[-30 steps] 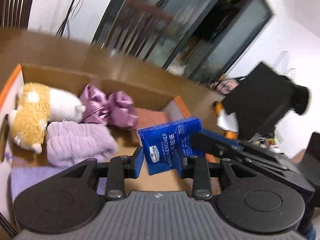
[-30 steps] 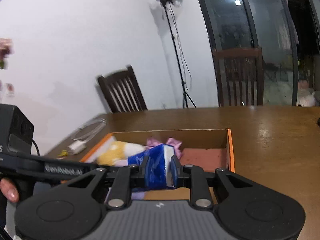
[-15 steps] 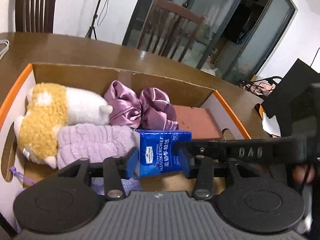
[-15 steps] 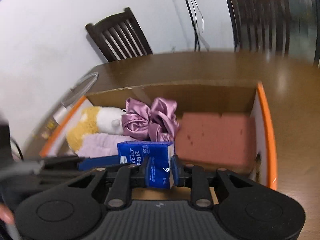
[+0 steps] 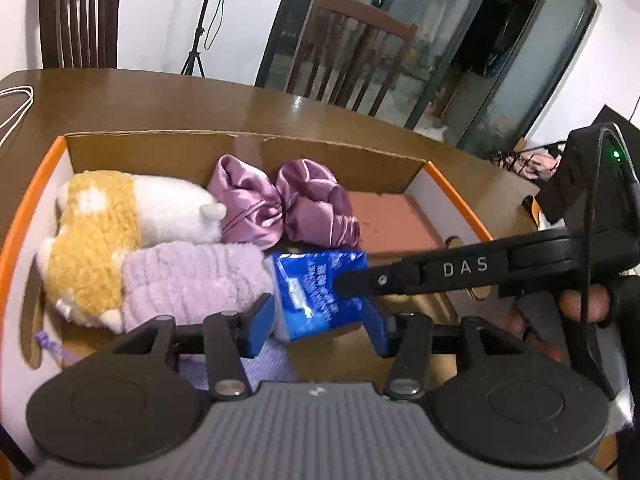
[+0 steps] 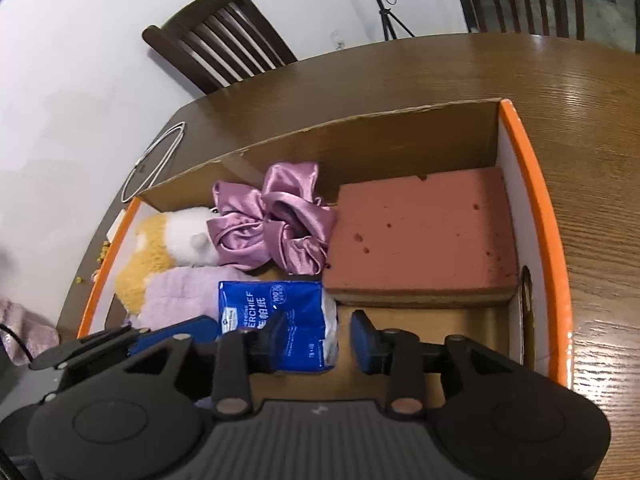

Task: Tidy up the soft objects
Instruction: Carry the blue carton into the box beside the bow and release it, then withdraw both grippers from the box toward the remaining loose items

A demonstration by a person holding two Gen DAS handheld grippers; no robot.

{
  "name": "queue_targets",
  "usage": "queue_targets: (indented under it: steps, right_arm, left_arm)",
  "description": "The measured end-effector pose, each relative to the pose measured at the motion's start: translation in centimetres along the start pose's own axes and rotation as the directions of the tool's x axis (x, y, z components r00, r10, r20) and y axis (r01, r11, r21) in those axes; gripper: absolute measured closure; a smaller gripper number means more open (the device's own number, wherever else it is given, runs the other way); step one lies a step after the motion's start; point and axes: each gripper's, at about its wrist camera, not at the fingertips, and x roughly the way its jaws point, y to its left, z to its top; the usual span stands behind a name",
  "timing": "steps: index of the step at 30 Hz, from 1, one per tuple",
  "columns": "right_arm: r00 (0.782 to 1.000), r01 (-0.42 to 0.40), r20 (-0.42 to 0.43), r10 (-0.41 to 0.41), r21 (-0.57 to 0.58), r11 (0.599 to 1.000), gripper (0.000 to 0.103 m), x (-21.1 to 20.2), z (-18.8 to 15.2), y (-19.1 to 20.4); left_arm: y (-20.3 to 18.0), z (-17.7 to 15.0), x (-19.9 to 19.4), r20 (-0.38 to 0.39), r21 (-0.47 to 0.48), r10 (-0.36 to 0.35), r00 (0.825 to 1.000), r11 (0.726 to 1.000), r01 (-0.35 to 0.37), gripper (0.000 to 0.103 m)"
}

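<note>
Right wrist view has the blue tissue pack (image 6: 280, 320) lying flat on the floor of the cardboard box (image 6: 536, 216), and this looks like the letting-go step of putting it away. The right gripper (image 6: 316, 334) is opening: its right pad stands clear of the pack, its left pad overlaps the wrapper and contact there cannot be told, so the pack looks released. Left wrist view shows the left gripper (image 5: 318, 318) opening too, pads either side of the same pack with a gap on each side, gripping nothing. Taking the box as landmark: the pack sits near its front wall, touching the lilac fluffy cloth (image 5: 192, 280); the plush toy (image 5: 120, 232) lies along the left side, the satin scrunchie (image 5: 284, 204) toward the back wall, the pink sponge (image 6: 420, 236) in the right part. Next, judging by this, both grippers should lift straight up and out without snagging the wrapper, then look for any soft thing left on the table (image 6: 560, 76).
</note>
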Motion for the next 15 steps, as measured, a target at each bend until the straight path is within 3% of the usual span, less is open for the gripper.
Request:
queue_targets:
  steps: [3,7,12,15]
  right_arm:
    - [0.998,0.058,0.039,-0.057,-0.016,0.998,0.062,-1.5,-0.9,0.6]
    - [0.993,0.045,0.106,-0.044,-0.009,0.999,0.061,-5.1,-1.5,0.8]
    - [0.976,0.073,0.210,-0.061,-0.051,0.996,0.060,-11.7,-3.5,1.8]
    - [0.959,0.099,0.276,-0.072,-0.086,0.991,0.054,-15.4,-5.9,2.6]
  left_arm:
    - [-0.6,-0.7,-2.5,0.038,0.052,0.018,0.999,0.998,-0.020,0.046]
    - [-0.7,-1.2,-6.2,0.082,0.090,0.042,0.996,0.995,-0.049,0.040]
    - [-1.1,-1.7,-10.9,0.152,0.117,0.102,0.983,0.986,-0.121,0.034]
    - [-1.7,-3.1,-13.8,0.200,0.120,0.127,0.972,0.981,-0.152,0.033]
